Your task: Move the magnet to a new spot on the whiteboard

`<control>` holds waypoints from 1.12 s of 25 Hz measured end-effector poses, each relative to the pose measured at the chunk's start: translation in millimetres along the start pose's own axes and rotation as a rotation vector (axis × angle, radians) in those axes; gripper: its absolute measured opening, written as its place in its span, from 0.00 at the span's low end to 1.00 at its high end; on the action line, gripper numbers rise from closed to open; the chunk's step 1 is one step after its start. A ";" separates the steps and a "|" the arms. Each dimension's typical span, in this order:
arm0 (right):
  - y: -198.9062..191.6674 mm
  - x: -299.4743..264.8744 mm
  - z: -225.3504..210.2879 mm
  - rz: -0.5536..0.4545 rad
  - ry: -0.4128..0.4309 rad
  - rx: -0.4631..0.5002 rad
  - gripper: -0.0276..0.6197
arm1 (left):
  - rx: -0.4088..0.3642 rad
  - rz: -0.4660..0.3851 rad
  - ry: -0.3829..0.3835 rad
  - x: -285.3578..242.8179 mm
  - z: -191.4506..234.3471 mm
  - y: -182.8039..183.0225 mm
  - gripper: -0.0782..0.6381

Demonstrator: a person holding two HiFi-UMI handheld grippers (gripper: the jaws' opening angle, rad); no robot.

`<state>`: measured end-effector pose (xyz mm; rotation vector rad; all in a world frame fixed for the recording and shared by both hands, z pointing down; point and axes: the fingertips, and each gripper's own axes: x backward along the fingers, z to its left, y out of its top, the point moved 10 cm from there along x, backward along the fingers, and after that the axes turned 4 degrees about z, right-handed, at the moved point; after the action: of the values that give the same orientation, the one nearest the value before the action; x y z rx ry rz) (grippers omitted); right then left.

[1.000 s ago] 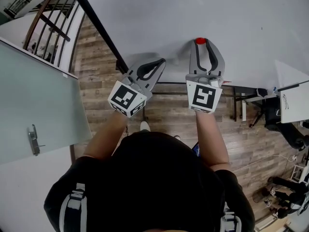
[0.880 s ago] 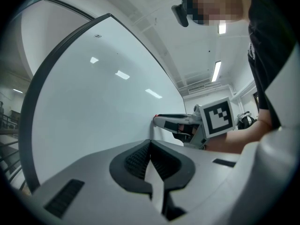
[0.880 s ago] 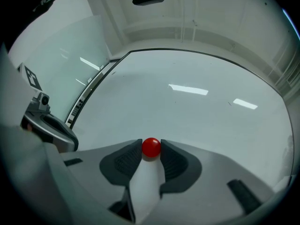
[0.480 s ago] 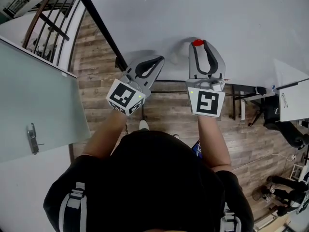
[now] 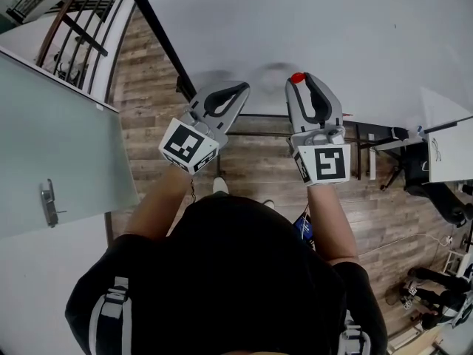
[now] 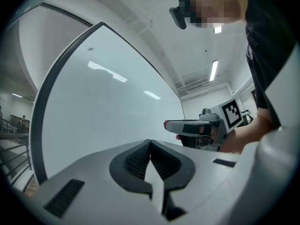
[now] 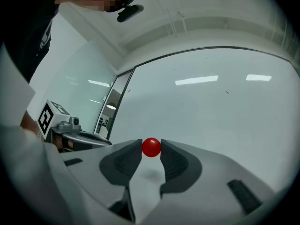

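Magnet (image 5: 297,78), small, red and round, in the head view pinched at the tips of the right tongs (image 5: 301,80), close to the whiteboard (image 5: 332,28) near its bottom edge. Just to the left, the left tongs (image 5: 244,88), empty, pointing at the same board. In the left gripper view, jaws shut tight, tip to tip, with nothing between. In the right gripper view, jaws a little apart, pressed on the red ball from both sides.

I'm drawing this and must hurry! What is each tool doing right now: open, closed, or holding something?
Left tool: closed, nothing in it.
Right tool: closed on the red magnet.
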<state>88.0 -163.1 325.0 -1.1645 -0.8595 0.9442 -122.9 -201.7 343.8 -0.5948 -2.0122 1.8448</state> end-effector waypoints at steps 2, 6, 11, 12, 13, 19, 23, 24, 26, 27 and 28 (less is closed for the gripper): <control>-4.9 7.0 2.1 0.007 0.022 -0.036 0.23 | 0.000 -0.001 0.003 5.2 -3.9 -0.2 0.12; -13.9 19.7 7.1 0.020 0.047 -0.089 0.23 | -0.002 0.000 0.012 15.1 -9.8 -2.7 0.12; -21.4 38.1 12.4 0.033 0.072 -0.118 0.23 | 0.001 0.002 0.016 25.0 -22.5 -5.0 0.12; -23.4 40.9 13.3 0.036 0.079 -0.120 0.23 | 0.000 0.006 0.018 26.0 -24.2 -5.9 0.12; -25.7 42.8 14.0 0.039 0.087 -0.123 0.23 | 0.002 0.009 0.021 26.5 -25.4 -7.3 0.12; -37.0 54.8 22.7 0.049 0.129 -0.138 0.23 | 0.006 0.022 0.024 33.0 -35.4 -20.6 0.12; -43.0 63.5 23.3 0.050 0.156 -0.153 0.23 | 0.008 0.032 0.019 34.6 -46.3 -29.1 0.12; -44.8 65.6 22.9 0.051 0.161 -0.155 0.23 | 0.012 0.033 0.018 34.0 -48.8 -31.2 0.12; -48.4 69.6 24.4 0.053 0.167 -0.161 0.23 | 0.021 0.036 0.015 34.9 -53.0 -35.8 0.12; -50.1 71.6 26.1 0.053 0.168 -0.163 0.23 | 0.024 0.037 0.013 36.2 -54.5 -37.6 0.12; -51.8 73.4 27.8 0.055 0.169 -0.166 0.23 | 0.024 0.039 0.010 37.3 -55.8 -38.9 0.12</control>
<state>97.4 -92.0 385.8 -1.3962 -0.7837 0.8171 -128.6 -137.4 386.7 -0.6400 -1.9826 1.8814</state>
